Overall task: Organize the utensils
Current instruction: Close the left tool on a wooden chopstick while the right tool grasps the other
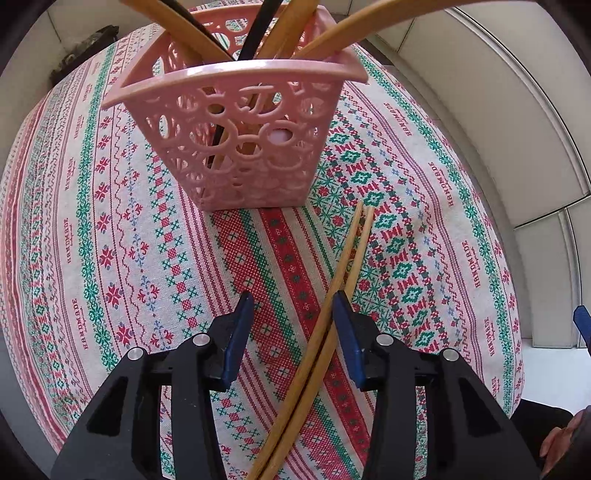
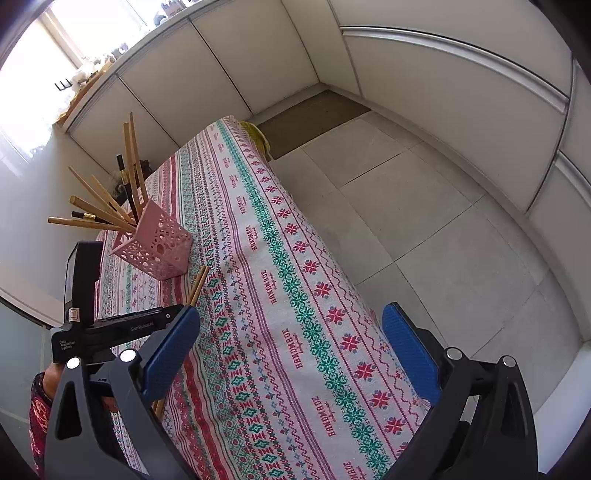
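Note:
A pink openwork basket (image 1: 236,122) (image 2: 155,251) stands on the patterned tablecloth (image 1: 110,240) and holds several wooden and black chopsticks (image 1: 184,33) (image 2: 103,206). A loose pair of wooden chopsticks (image 1: 351,254) (image 2: 198,282) lies on the cloth in front of it. My left gripper (image 1: 291,299) points down over this pair. The sticks run between its blue pads, close against the right pad (image 1: 345,332) and well apart from the left one, so it is open. My right gripper (image 2: 290,317) hovers wide open over the cloth, with nothing between its fingers.
The table's long edge (image 2: 332,236) drops to a grey tiled floor (image 2: 424,206), with white cabinet fronts (image 2: 443,74) beyond. A dark object (image 1: 88,48) lies past the table's far corner. A hand (image 1: 557,443) and a patterned sleeve (image 2: 38,406) show at the frame edges.

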`<action>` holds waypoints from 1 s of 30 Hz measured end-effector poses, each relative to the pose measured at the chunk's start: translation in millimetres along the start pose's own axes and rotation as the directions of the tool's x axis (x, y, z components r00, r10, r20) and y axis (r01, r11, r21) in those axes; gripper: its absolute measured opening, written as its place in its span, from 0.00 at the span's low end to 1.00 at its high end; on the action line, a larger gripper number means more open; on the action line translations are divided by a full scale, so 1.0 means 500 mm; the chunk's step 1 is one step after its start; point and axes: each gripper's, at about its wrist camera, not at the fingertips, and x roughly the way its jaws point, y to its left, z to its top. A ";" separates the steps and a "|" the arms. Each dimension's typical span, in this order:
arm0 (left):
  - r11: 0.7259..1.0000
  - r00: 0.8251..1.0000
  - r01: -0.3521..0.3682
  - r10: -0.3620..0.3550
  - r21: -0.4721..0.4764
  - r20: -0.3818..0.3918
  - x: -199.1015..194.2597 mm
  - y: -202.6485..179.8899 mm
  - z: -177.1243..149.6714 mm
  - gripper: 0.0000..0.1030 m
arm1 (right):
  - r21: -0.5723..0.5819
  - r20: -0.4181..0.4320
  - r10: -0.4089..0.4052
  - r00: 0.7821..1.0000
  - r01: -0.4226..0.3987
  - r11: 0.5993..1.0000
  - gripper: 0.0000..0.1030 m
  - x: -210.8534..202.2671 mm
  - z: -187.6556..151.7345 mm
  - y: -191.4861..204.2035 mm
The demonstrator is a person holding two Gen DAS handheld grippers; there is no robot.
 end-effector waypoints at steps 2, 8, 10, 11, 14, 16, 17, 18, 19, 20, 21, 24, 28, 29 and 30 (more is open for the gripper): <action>1.000 1.000 -0.008 0.008 0.000 0.001 0.006 -0.006 0.007 0.41 | -0.001 -0.002 -0.005 1.000 0.005 1.000 0.93 0.000 0.000 -0.004; 1.000 1.000 -0.021 0.021 -0.005 0.022 0.028 -0.036 0.026 0.40 | 0.011 -0.002 -0.015 1.000 0.015 1.000 0.93 -0.003 0.001 -0.016; 1.000 0.999 -0.020 0.020 0.000 0.039 0.031 -0.043 0.039 0.40 | 0.012 -0.005 -0.018 1.000 0.018 1.000 0.93 -0.002 0.001 -0.019; 1.000 0.998 -0.022 0.022 0.011 0.051 0.033 -0.049 0.043 0.40 | 0.010 -0.008 -0.019 1.000 0.019 1.000 0.93 -0.003 0.001 -0.019; 0.996 0.996 -0.059 0.054 0.061 0.069 0.042 -0.081 0.050 0.35 | 0.009 -0.007 -0.023 1.000 0.023 1.000 0.93 -0.004 0.001 -0.018; 0.997 0.997 -0.052 0.049 0.064 0.057 0.042 -0.092 0.047 0.23 | 0.002 -0.001 -0.025 1.000 0.025 1.000 0.93 -0.004 0.000 -0.013; 0.996 0.998 -0.049 0.045 0.072 0.048 0.039 -0.098 0.041 0.15 | -0.004 0.003 -0.033 0.999 0.033 0.999 0.93 -0.004 0.000 -0.009; 0.996 0.998 -0.046 0.043 0.073 0.044 0.037 -0.102 0.034 0.13 | -0.011 0.005 -0.043 0.999 0.043 0.999 0.93 -0.003 -0.001 -0.005; 0.997 0.998 -0.039 0.036 0.061 0.045 0.035 -0.101 0.026 0.09 | -0.018 0.001 -0.049 0.999 0.049 0.999 0.93 0.000 -0.002 0.001; 0.999 0.999 -0.024 0.022 0.040 0.049 0.031 -0.098 0.016 0.09 | -0.027 -0.006 -0.052 0.999 0.052 0.998 0.93 0.005 -0.003 0.007; 1.000 0.999 -0.009 0.008 0.024 0.047 0.027 -0.095 0.004 0.08 | -0.039 -0.017 -0.060 0.998 0.059 0.997 0.93 0.012 -0.005 0.015; 0.996 0.997 0.073 -0.072 -0.043 0.015 0.012 -0.079 -0.046 0.06 | -0.094 -0.064 -0.081 0.995 0.075 0.993 0.93 0.043 -0.009 0.050; 0.980 0.988 0.152 -0.154 -0.130 -0.004 -0.011 -0.050 -0.119 0.05 | -0.180 -0.122 -0.112 0.986 0.089 0.980 0.93 0.093 -0.014 0.117; 0.979 0.988 0.155 -0.156 -0.131 -0.001 -0.016 -0.046 -0.132 0.05 | -0.185 -0.138 -0.114 0.984 0.087 0.979 0.93 0.105 -0.017 0.132; 0.979 0.988 0.155 -0.156 -0.136 0.003 -0.021 -0.041 -0.142 0.05 | -0.190 -0.161 -0.115 0.980 0.084 0.978 0.93 0.121 -0.021 0.149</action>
